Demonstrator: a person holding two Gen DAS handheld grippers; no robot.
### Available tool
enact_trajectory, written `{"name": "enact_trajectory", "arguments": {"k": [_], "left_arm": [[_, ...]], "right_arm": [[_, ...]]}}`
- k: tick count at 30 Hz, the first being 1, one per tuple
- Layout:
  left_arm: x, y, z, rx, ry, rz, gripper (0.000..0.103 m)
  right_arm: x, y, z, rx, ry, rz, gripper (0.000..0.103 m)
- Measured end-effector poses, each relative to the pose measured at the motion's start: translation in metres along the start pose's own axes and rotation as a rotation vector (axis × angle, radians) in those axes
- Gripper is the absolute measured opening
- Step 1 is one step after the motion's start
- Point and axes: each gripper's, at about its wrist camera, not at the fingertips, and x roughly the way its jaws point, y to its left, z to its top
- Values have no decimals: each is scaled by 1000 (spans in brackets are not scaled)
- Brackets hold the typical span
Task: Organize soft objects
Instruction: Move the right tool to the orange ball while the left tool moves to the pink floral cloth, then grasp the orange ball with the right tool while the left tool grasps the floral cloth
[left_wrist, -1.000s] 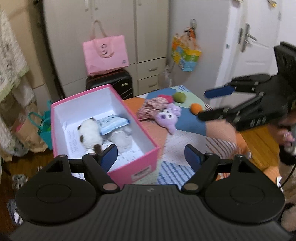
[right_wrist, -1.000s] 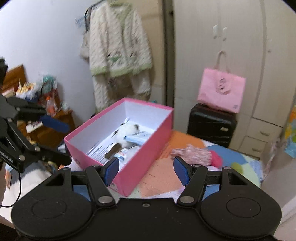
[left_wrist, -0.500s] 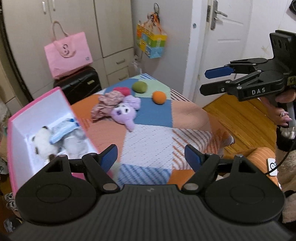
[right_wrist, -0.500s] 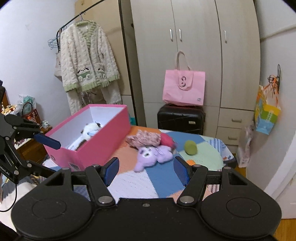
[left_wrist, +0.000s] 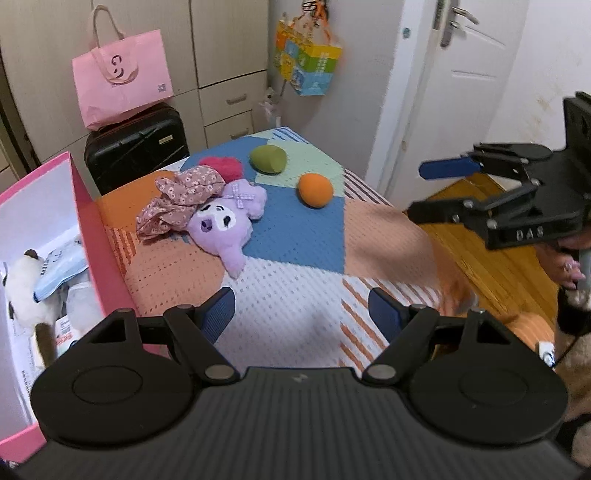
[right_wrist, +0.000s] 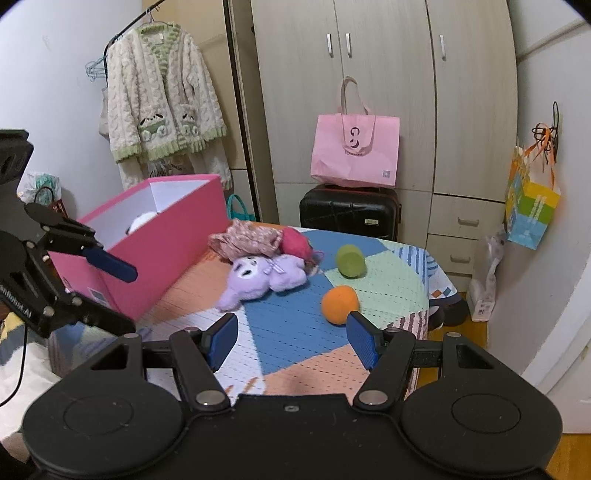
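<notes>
Plush and cloth lie scattered on the patchwork-covered table (left_wrist: 295, 302), all placed here relative to the open pink cardboard box (left_wrist: 92, 236) at its left end. Inside that box already sit a white-and-brown plush toy (left_wrist: 22, 284) and a pale blue packet (left_wrist: 59, 269). Just right of the box wall lies a crumpled floral cloth (left_wrist: 181, 199) with a red fuzzy piece (left_wrist: 221, 166) behind it, and touching the cloth is a purple plush doll with a white face (left_wrist: 225, 225). Further right sit a green soft ball (left_wrist: 268, 158) and an orange soft ball (left_wrist: 315, 190) — well apart from the box.

Both tongs are released and empty: the left gripper (left_wrist: 301, 314) hangs over bare cover near the box, and the right gripper (right_wrist: 291, 336) has the orange ball just beyond its right finger.

All of these look light and squashy. The doll should take a pinch across its body, the cloth at a bunched fold, while the balls probably need a grip across the middle — off-centre they may squirt out.
</notes>
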Motion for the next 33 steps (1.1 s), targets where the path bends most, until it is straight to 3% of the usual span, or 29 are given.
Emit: {"name": "enact_trajectory", "arguments": {"k": [13,20,29,33], "left_arm": [[52,39,21,-188,-104,77,79],[76,49,35,-209,-214,227,79],[113,61,55,-263,-261,403,85],[131,68,55,-288,-243,428,85]], "right_arm": [[61,-22,0,-64,4,-5,70],[95,-26,2,-85,18,-20,70],[128,-36,2,-54,43,-19,70],[135,-35,1,-43,57,-22,70]]}}
